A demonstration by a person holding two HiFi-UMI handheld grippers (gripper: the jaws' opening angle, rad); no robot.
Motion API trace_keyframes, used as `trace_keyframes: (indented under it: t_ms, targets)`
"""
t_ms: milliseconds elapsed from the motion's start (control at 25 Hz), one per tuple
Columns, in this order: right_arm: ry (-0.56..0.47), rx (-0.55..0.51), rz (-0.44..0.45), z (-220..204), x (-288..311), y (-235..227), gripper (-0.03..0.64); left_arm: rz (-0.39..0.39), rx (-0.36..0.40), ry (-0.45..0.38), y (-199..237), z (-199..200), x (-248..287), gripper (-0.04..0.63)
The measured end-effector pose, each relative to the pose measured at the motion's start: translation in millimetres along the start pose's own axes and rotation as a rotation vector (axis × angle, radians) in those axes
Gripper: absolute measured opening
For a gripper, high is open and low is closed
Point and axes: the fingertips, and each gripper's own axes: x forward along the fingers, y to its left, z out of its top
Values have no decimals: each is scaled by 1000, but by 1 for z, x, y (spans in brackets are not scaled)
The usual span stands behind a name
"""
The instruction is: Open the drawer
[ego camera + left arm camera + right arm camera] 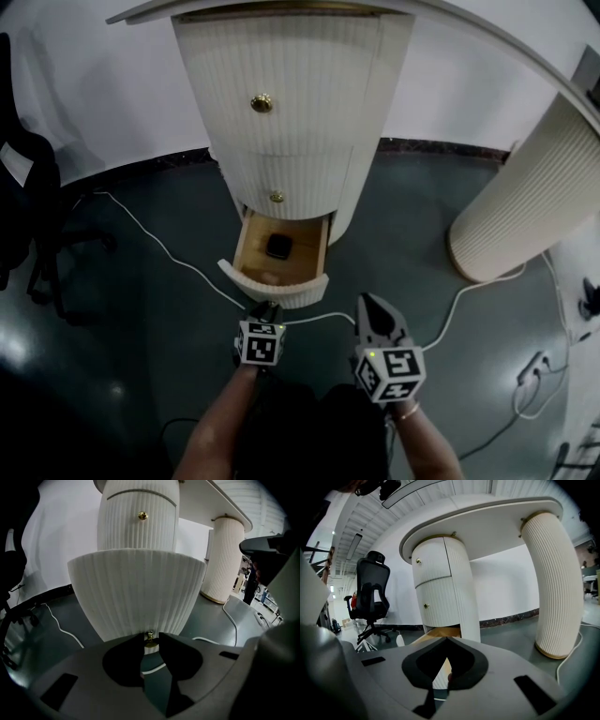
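Drawer (281,289) out; points toward left gripper (265,308)

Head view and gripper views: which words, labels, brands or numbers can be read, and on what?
No readable text in any view.
Black-and-white marker cube on the left gripper: square patterns only, no letters.
Marker cube on the right gripper: the same.
Small black object in the open wooden drawer: too small to show any label.
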Motion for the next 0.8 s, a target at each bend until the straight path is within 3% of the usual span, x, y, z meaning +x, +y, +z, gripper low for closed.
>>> trace_keyframes:
  t_ms: [480,800]
  targets:
    - [-8,-14,-4,6,-14,0,3,6,-12,29,-7,-25,-20,100]
    - [-5,-12,-1,4,-18,4,3,-16,-51,126,-9,-37,-37,106]
